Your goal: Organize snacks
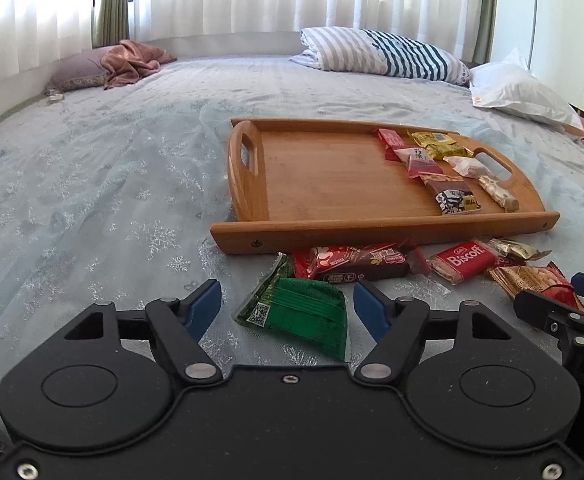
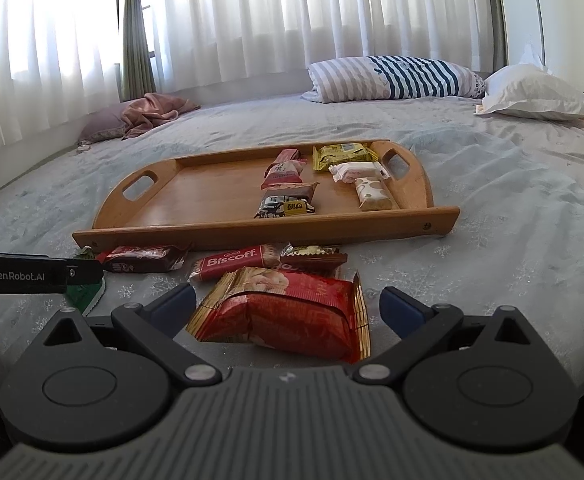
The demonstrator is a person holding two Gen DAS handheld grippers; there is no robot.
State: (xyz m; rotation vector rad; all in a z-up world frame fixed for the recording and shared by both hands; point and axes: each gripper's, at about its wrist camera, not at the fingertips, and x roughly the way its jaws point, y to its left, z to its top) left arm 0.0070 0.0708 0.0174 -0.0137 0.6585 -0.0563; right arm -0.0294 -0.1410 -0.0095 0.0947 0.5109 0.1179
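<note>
my left gripper hangs low over the bedspread with its blue pads standing apart on either side of a green packet. the pads are not pressing on it; there is bedspread showing between each pad and the wrapper, so nothing is held there. my right gripper is likewise spread wide, its pads flanking a large red and gold packet that lies flat on the cloth, untouched as far as i can see.

just beyond my fingers a loose row of snacks lies against the near rim of the wooden tray: a dark red bar, a red biscoff packet and a small gold-wrapped piece beside it. inside the tray, toward its right end, several snacks are already laid out (two rough columns): a yellow packet, a white wrapped sweet, a cream spotted bar, a pink and red packet and a brown packet with black and white print. the left half of the tray is bare wood.

at the far edge of the bed sit a striped pillow, a white pillow and a crumpled pink cloth.
</note>
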